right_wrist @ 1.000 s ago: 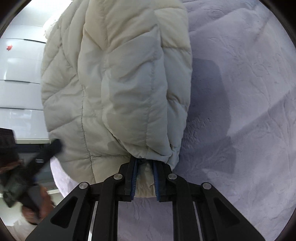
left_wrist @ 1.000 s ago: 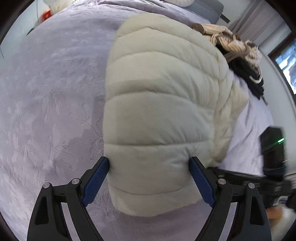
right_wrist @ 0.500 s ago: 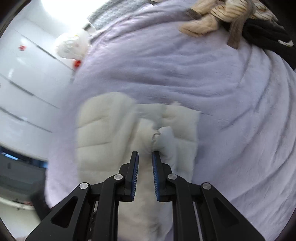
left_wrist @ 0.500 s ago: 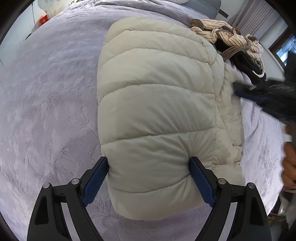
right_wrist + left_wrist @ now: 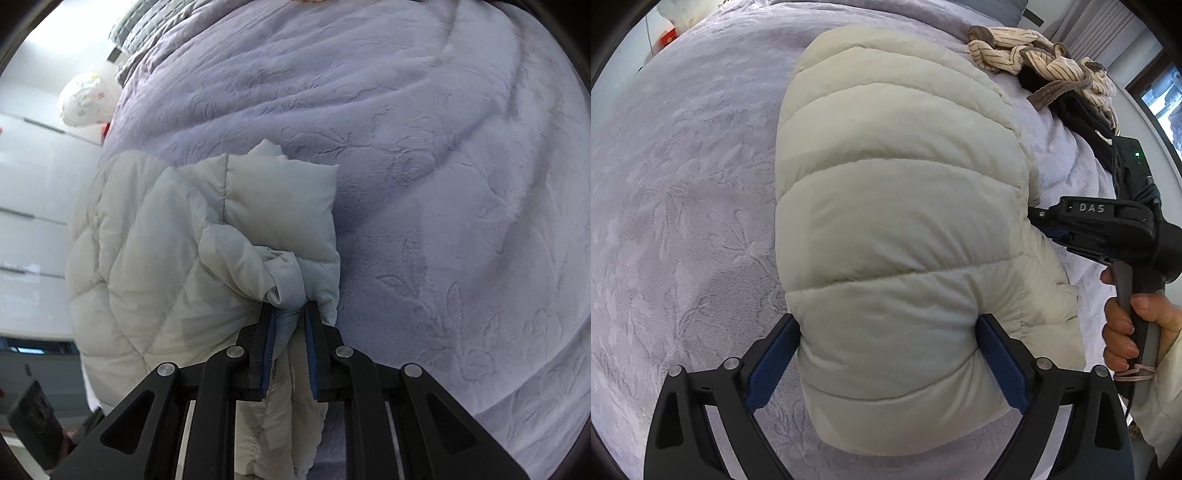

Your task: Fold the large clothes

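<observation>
A cream puffer jacket lies folded on the lavender bedspread. My left gripper is wide open, its blue pads on either side of the jacket's near end, pressing into the padding. My right gripper is shut on a bunched edge of the jacket, at its right side. The right gripper also shows in the left wrist view, at the jacket's right edge, held by a hand.
A pile of striped cream and black clothes lies at the far right of the bed. The bedspread stretches to the right of the jacket. A white bag and white cabinets stand beyond the bed's left edge.
My right gripper has carried the jacket's edge down from a raised hang onto the bed, at the jacket's right side. The left gripper has stayed around the near end.
</observation>
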The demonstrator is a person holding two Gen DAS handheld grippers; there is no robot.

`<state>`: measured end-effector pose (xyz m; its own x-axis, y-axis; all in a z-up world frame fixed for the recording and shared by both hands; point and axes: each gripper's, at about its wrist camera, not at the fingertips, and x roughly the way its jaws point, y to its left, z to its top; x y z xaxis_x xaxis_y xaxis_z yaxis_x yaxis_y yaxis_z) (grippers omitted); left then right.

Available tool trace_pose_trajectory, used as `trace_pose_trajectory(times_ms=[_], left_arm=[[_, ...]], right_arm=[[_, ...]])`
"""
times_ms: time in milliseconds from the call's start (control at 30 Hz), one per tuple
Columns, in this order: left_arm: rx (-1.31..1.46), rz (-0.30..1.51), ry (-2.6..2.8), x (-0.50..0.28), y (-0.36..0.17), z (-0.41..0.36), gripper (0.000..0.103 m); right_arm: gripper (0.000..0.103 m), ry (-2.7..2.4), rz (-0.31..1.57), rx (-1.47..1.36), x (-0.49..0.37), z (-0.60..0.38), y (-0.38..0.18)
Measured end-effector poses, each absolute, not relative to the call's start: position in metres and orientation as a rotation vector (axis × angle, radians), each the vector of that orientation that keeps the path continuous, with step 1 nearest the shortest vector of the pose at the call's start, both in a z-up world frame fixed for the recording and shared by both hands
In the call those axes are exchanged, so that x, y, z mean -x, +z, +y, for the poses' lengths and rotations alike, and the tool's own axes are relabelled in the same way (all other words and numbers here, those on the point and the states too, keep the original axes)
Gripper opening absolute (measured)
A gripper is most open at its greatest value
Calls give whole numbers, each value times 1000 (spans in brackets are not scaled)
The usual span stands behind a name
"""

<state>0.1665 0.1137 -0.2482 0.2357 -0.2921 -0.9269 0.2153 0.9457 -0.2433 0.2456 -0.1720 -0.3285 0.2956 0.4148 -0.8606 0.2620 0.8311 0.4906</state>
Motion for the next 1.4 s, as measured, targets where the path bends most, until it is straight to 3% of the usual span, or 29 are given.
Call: trace_pose_trajectory(times_ms=[400, 1033, 1400], left_arm=[[59, 1298, -329, -166, -245, 105, 96], [68, 1298, -319, -162, -244, 108, 96], [76, 1278, -305, -158, -236, 111, 96]], right_arm=[[18, 95, 1314, -661, -230, -179, -317], [19, 214, 1270, -629, -139, -156, -246], [19, 213, 1334, -627, -121, -139, -263]])
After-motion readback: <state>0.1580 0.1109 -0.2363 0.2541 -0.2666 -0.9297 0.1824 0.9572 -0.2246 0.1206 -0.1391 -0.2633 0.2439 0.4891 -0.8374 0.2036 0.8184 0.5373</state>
